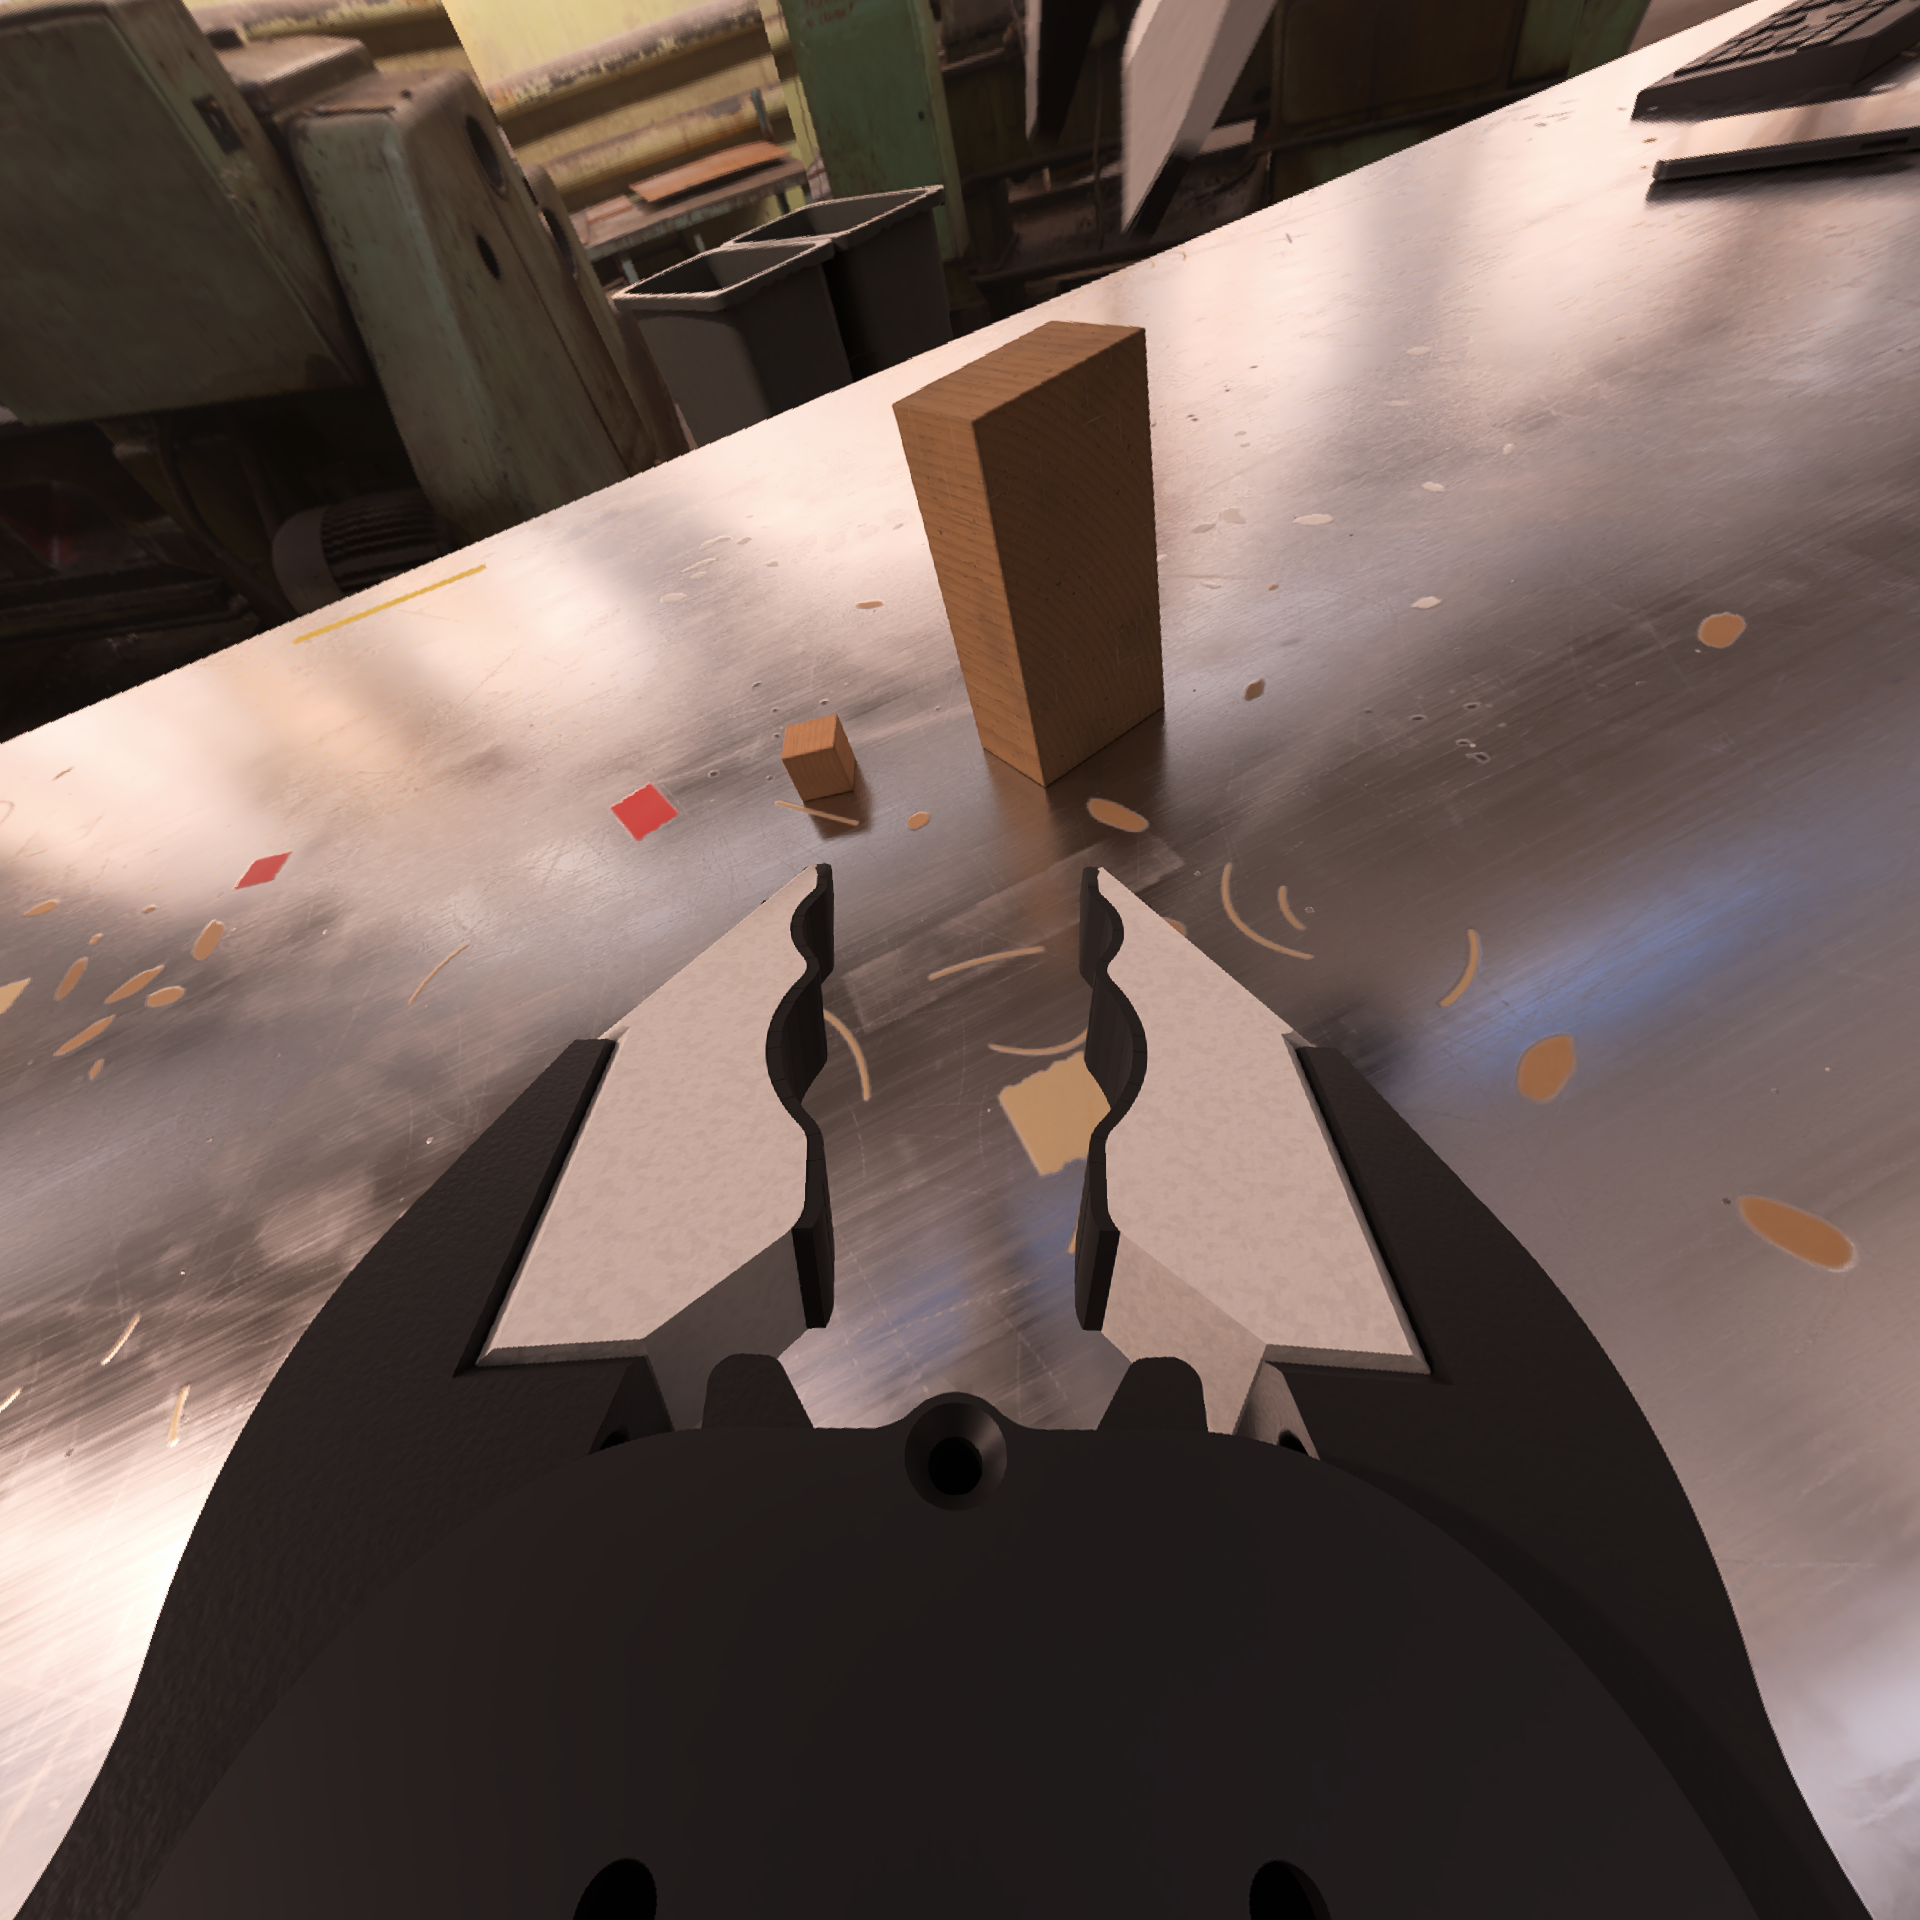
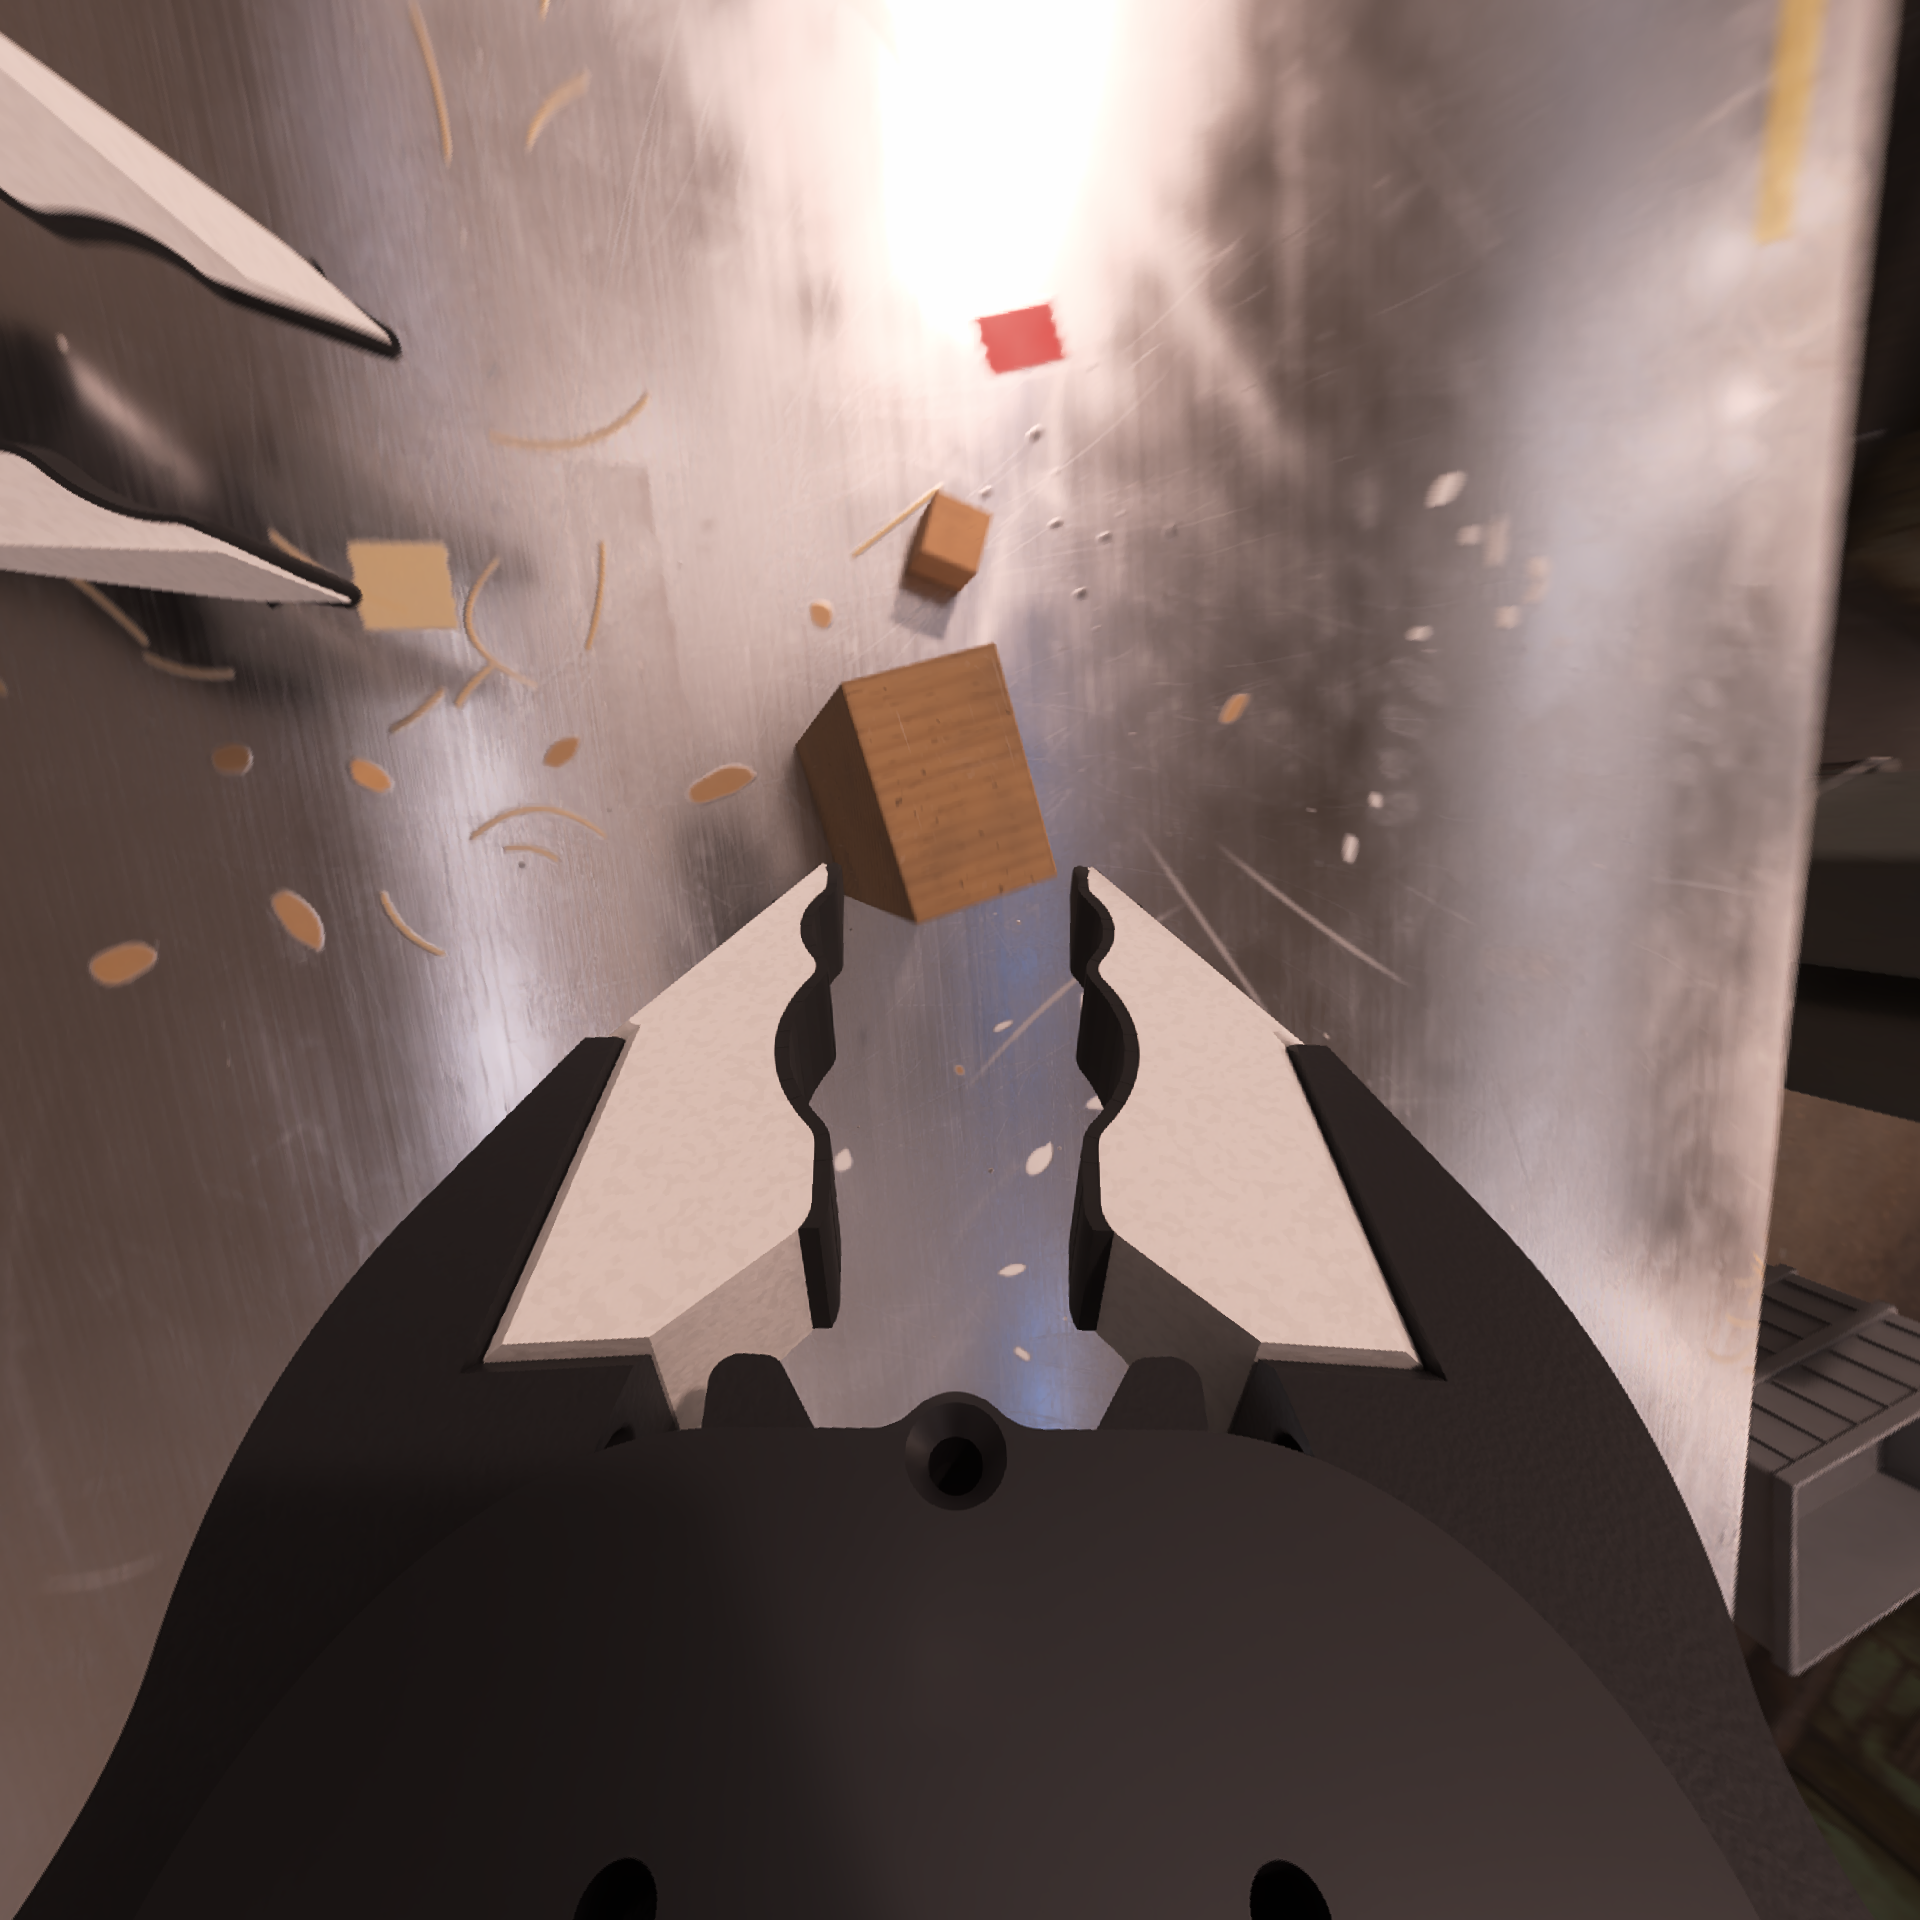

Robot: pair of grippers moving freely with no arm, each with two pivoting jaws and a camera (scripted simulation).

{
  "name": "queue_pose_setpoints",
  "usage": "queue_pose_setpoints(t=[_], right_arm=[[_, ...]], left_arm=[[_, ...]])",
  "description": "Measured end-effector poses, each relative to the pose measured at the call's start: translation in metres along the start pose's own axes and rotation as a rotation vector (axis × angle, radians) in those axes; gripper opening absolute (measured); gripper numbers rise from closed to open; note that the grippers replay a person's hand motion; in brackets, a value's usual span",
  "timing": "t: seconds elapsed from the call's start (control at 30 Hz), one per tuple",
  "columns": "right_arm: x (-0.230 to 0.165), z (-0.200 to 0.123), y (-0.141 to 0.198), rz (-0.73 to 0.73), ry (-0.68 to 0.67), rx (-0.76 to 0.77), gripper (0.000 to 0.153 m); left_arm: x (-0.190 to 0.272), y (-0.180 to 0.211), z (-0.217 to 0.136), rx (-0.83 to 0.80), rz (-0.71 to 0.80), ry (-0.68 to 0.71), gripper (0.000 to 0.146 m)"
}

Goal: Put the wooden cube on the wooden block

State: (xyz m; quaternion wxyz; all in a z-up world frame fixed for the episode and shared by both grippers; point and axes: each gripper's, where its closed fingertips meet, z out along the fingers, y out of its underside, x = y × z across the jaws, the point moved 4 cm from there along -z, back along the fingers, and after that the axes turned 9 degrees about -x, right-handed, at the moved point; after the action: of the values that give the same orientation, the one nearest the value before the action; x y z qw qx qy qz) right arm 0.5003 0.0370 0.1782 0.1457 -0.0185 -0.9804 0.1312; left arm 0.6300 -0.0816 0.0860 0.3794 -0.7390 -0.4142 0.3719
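Note:
A small wooden cube (image 1: 819,755) lies on the metal table (image 1: 1455,520), just left of a tall wooden block (image 1: 1049,551) that stands upright. My left gripper (image 1: 956,883) is open and empty, a short way in front of both. In the right wrist view I look down on the block's top (image 2: 935,779), with the cube (image 2: 948,556) beyond it. My right gripper (image 2: 951,883) is open and empty, above the block and close to it. The right gripper's fingers (image 1: 1174,94) show at the top of the left wrist view. The left gripper's fingers (image 2: 208,260) show at the left of the right wrist view.
Red patches (image 1: 644,811) and wood shavings (image 1: 1548,1065) mark the table top. A dark keyboard (image 1: 1787,62) lies at the far right. Grey bins (image 1: 790,301) and green machinery (image 1: 260,239) stand beyond the far edge. A grey crate (image 2: 1829,1507) sits off the table's edge.

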Motion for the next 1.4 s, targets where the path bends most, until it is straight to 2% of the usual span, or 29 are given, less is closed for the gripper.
queue_pose_setpoints(t=[0.1,0.17,0.27,0.33,0.4,0.47,0.53,0.7,0.73,0.8,0.9,0.97,1.07,1.2,1.27,1.4], right_arm=[[-0.015,-0.031,0.026,0.143,0.139,0.195,0.046],[-0.038,-0.037,0.051,0.317,0.202,0.348,0.046],[-0.08,-0.018,0.086,0.509,0.238,0.523,0.046],[-0.099,0.0,0.104,0.59,0.292,0.59,0.045],[-0.11,0.016,0.114,0.617,0.297,0.558,0.045],[-0.116,0.022,0.119,0.642,0.337,0.547,0.045],[-0.124,0.027,0.121,0.663,0.291,0.58,0.044],[-0.137,0.031,0.124,0.614,0.315,0.553,0.044],[-0.138,0.03,0.125,0.603,0.322,0.559,0.044],[-0.138,0.029,0.126,0.606,0.334,0.566,0.044],[-0.138,0.025,0.128,0.616,0.349,0.598,0.041],[-0.139,0.024,0.129,0.614,0.349,0.612,0.04],[-0.138,0.025,0.129,0.619,0.323,0.615,0.039],[-0.137,0.027,0.129,0.633,0.275,0.615,0.039],[-0.137,0.028,0.129,0.632,0.253,0.613,0.039],[-0.138,0.03,0.127,0.62,0.242,0.599,0.039]], left_arm=[[-0.002,0.001,0.001,-0.012,-0.018,0.007,0.047],[-0.007,0.003,0.005,-0.04,-0.036,-0.001,0.047],[-0.024,0.002,0.02,-0.128,-0.042,-0.034,0.044],[-0.034,-0.005,0.038,-0.211,-0.088,0.003,0.045],[-0.043,-0.015,0.06,-0.249,-0.116,0.026,0.048],[-0.052,-0.022,0.086,-0.284,-0.093,-0.022,0.048],[-0.054,-0.022,0.112,-0.363,-0.086,-0.034,0.049],[-0.053,-0.017,0.152,-0.48,-0.102,0.004,0.049],[-0.053,-0.015,0.157,-0.499,-0.099,0.012,0.045],[-0.056,-0.013,0.16,-0.529,-0.107,0.01,0.022],[-0.059,-0.02,0.158,-0.528,-0.119,0.09,0.022],[-0.063,-0.038,0.15,-0.466,-0.048,0.139,0.022],[-0.064,-0.085,0.128,-0.356,0.144,0.252,0.022],[-0.04,-0.144,0.089,-0.261,0.384,0.549,0.022],[-0.025,-0.158,0.078,-0.267,0.49,0.666,0.022],[-0.008,-0.158,0.087,-0.349,0.624,0.725,0.022]])
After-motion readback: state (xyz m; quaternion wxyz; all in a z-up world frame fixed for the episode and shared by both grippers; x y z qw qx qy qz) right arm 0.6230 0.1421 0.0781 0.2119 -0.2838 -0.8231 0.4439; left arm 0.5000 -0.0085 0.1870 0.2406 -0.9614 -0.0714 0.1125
